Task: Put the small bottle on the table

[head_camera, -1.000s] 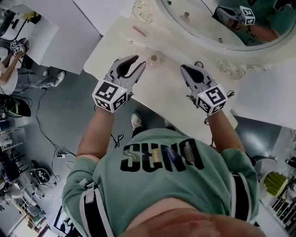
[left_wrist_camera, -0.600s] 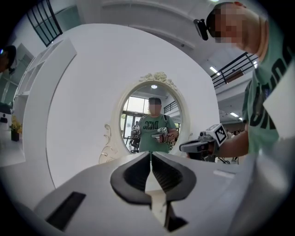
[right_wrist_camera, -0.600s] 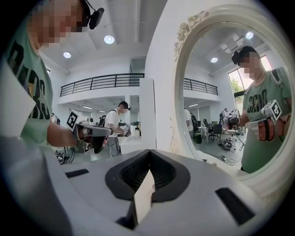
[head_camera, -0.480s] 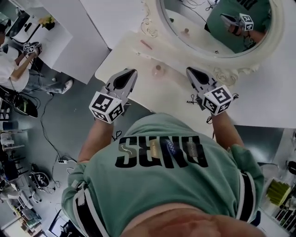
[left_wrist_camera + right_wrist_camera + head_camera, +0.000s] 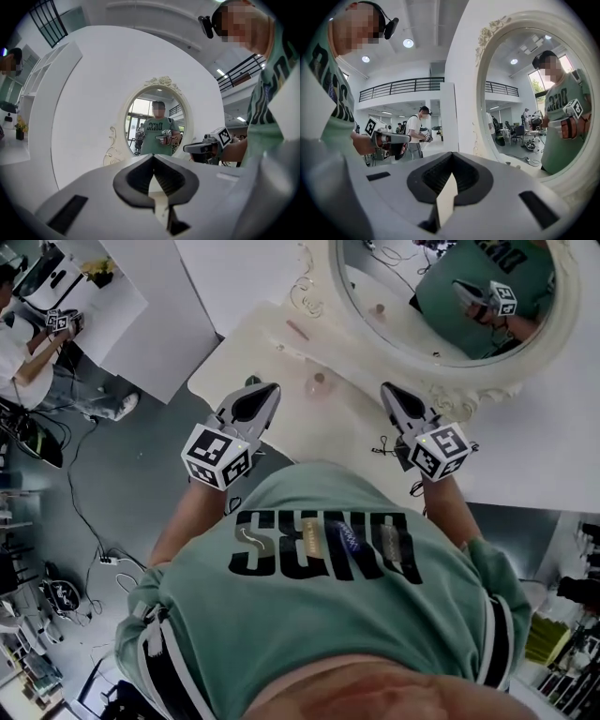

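Note:
A small pinkish bottle stands upright on the cream dressing table, just in front of the oval mirror. My left gripper hovers to the left of the bottle, apart from it. Its jaws are shut with nothing between them, as the left gripper view also shows. My right gripper hangs to the right of the bottle, also shut and empty. Neither gripper view shows the bottle itself; the jaws hide the tabletop.
A thin pink stick lies further back on the table. The mirror's ornate frame rises right behind the right gripper. A dark cable hangs at the table's near edge. Another person works at a white desk far left.
The left gripper's jaws were open a second ago and are now shut, with nothing in them. Both grippers have lifted slightly and drawn back from the bottle, which stays standing on the table.

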`<state>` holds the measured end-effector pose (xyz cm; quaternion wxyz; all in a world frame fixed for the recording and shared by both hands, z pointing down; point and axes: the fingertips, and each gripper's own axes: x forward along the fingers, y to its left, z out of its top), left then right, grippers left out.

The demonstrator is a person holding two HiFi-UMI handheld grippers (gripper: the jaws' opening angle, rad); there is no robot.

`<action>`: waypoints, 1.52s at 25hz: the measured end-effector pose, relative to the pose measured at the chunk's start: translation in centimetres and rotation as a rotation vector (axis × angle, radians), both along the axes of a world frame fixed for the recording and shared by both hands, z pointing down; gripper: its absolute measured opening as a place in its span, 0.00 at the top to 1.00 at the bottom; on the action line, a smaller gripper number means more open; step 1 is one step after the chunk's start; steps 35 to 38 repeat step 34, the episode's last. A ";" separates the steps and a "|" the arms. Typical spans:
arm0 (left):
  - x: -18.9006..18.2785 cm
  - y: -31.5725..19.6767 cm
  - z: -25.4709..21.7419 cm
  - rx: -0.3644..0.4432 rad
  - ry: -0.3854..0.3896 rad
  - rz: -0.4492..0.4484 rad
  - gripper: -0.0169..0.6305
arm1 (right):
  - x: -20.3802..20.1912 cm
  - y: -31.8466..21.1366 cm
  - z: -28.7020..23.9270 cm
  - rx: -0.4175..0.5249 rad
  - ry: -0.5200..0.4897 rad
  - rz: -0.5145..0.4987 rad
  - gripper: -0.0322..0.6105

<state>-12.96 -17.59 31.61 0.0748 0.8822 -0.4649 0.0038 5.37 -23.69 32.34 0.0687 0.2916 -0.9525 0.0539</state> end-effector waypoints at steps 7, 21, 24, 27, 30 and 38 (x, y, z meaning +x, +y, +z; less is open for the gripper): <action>0.7 0.6 0.3 -0.008 0.004 0.007 0.96 | 0.1 0.6 0.1 -0.004 0.010 -0.009 0.96; 0.7 0.5 1.0 -0.037 -0.005 -0.004 0.96 | -0.4 0.8 0.5 0.010 0.052 -0.048 0.96; 0.6 0.4 1.1 -0.039 -0.007 -0.009 0.96 | -0.4 0.7 0.5 0.016 0.053 -0.054 0.96; 0.7 0.6 1.0 -0.036 -0.010 -0.010 0.96 | -0.4 0.8 0.4 0.020 0.054 -0.058 0.96; 0.6 1.0 0.7 -0.035 -0.012 -0.010 0.96 | -0.6 1.2 0.2 0.024 0.055 -0.062 0.96; 0.5 1.2 0.7 -0.036 -0.014 -0.010 0.96 | -0.7 1.3 0.2 0.025 0.055 -0.065 0.96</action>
